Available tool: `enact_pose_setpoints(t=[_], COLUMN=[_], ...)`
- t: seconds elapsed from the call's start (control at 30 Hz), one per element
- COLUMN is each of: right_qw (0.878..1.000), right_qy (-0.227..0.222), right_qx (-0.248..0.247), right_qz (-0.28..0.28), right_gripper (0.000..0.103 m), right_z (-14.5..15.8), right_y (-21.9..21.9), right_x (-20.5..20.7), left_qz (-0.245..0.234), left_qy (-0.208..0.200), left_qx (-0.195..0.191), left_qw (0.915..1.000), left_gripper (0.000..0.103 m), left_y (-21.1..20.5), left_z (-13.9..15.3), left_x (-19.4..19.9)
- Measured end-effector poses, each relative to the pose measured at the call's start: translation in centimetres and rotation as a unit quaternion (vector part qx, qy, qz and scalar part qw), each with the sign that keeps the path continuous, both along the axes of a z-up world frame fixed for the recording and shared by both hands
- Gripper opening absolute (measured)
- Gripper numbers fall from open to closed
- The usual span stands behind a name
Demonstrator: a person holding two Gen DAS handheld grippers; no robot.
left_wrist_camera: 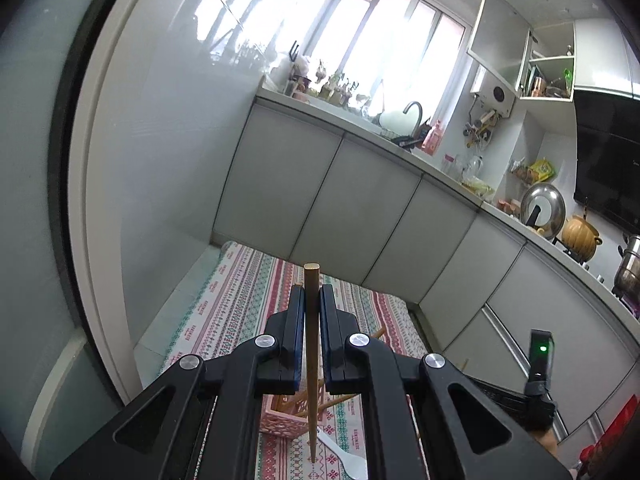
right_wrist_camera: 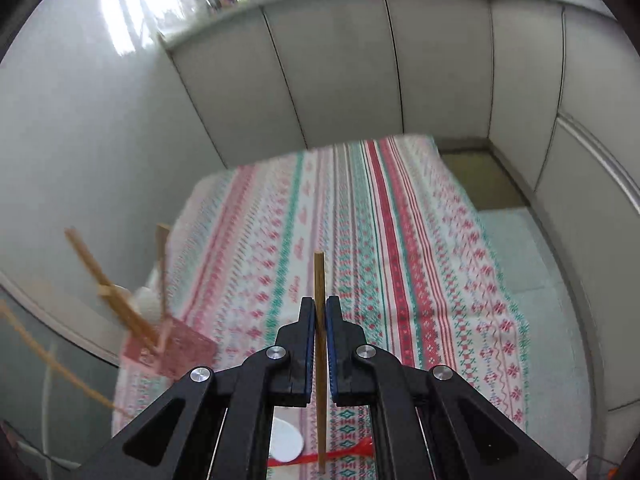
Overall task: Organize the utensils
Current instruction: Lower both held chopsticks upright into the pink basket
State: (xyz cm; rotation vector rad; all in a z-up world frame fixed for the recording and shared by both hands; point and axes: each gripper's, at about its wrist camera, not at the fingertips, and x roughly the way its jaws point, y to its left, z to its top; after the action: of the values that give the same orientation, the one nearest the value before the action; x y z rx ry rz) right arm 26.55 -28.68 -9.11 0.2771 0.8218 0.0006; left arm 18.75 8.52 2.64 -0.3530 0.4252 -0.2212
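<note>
Kitchen, grey cabinets (left_wrist_camera: 320, 184), striped cloth (right_wrist_camera: 360, 240) over bench; left tongs (left_wrist_camera: 311, 294) and right tongs (right_wrist_camera: 320, 306) each clenched on a chopstick.

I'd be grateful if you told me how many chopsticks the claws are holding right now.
2: one chopstick clamped upright in the left claw, another chopstick in the right claw. More stand in the pink basket.

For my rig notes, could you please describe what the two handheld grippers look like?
Both the left gripper and right gripper look alike: black plastic linkage arms with triangular cut-outs, round silver pivot bolts, and straight black fingers faced with blue pads. No cables or sleeves show.
</note>
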Motion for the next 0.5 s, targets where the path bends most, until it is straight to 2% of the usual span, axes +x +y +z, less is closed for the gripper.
enact_pose_setpoints(t=[0.23,0.37,0.5], right_qw=[0.995,0.993,0.991], right_qy=[-0.092,-0.116,-0.129], right_qx=[0.021,0.033,0.038], right_qz=[0.009,0.018,0.028], right_gripper=[0.005,0.005,0.005], right_z=[6.5,8.3,9.3], right_y=[1.4,2.4,3.6], right_x=[-3.8,-4.6,-4.9], left_qz=[0.05,0.066,0.06], left_qy=[-0.055,-0.065,-0.067], left_qx=[0.016,0.046,0.062], left_qw=[0.9971,0.9946,0.994], left_gripper=[0.007,0.007,0.007], left_y=[-0.2,-1.0,-1.7], left_z=[1.4,0.8,-0.6], left_x=[-0.1,1.2,2.9])
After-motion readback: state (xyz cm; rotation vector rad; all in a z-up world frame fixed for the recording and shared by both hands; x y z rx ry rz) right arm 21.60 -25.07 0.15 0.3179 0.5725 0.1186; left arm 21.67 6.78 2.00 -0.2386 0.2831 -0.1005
